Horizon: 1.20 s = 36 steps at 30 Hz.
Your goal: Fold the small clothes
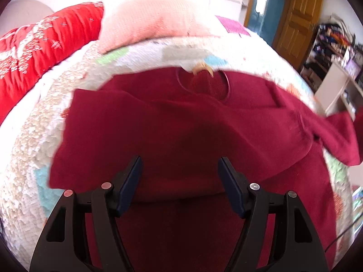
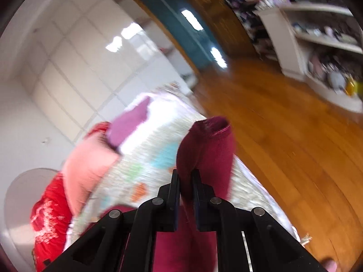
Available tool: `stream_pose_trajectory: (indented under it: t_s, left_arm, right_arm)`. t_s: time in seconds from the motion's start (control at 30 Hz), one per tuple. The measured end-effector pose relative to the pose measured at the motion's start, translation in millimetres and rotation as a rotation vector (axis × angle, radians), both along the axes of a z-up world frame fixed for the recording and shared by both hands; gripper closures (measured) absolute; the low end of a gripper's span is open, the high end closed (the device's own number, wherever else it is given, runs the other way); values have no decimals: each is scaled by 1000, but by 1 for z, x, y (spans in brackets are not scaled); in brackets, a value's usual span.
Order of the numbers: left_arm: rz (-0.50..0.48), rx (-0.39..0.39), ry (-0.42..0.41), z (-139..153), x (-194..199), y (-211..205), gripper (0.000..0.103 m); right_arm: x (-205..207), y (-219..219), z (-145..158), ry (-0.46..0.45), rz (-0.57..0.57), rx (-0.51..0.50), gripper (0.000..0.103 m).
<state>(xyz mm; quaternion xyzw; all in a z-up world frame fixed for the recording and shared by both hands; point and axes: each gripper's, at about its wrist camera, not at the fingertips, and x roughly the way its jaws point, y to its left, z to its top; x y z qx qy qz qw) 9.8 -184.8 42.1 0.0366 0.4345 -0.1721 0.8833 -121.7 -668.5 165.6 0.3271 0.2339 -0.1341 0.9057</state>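
A dark red long-sleeved top [image 1: 181, 124] lies spread on the patterned bed quilt [image 1: 29, 140], neckline with a tan label at the far side. Its left sleeve lies folded across the chest. My left gripper [image 1: 180, 170] is open and empty, hovering over the lower middle of the top. My right gripper [image 2: 186, 179] is shut on the top's right sleeve [image 2: 206, 145] and holds it lifted above the quilt [image 2: 147, 158], cuff upward. That lifted sleeve also shows at the right edge of the left wrist view [image 1: 335, 131].
A pink cushion [image 1: 156, 20] and a red cushion [image 1: 40, 43] lie at the head of the bed. A purple cloth [image 2: 129, 124] lies beside them. A wooden floor [image 2: 283, 136], white shelves [image 2: 317, 45] and a wooden door [image 1: 297, 18] are beyond the bed's right side.
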Motion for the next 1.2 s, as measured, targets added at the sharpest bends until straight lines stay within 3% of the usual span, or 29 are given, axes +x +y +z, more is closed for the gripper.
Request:
stream_pose_trajectory:
  t_s: [0.13,0.23,0.37,0.5,0.57,0.63,0.73,0.9,1.07,1.13,1.2]
  left_arm:
    - [56,-99,-19,23,5,33,34]
    - [96,-209,-6,37,11,64,34]
    - [152,-274,13,45,21,101,34]
    - [181,-287,7,45,23,118,34]
    - [169,-300,23,41,24,121,34]
    - [149,-300,35,37,23,118,34]
    - [111,-289,46,32,26,107,34]
    - [76,-272,88,21,34,81,34]
    - [49,-186,161,-2,51,50,35]
    - [42,-174,155,-6,52,42,58]
    - [41,-138,129,-2,52,36,88]
  right_arm:
    - [12,69,72,-153,222,-87,94]
    - [34,134,88,-185,414,-112,94]
    - [84,242,50,-112,679,-92,94]
    - [131,342,-32,52,868,-104,94]
    - [145,367,-75,153,910,-50,86]
    - [148,376,-105,246,951,21,55]
    - [137,364,-106,230,926,35,53]
    - [101,320,-74,174,849,-67,53]
    - [75,281,-64,150,761,-44,53]
    - [64,268,-62,148,723,-53,53]
    - [52,253,-61,144,676,-61,52]
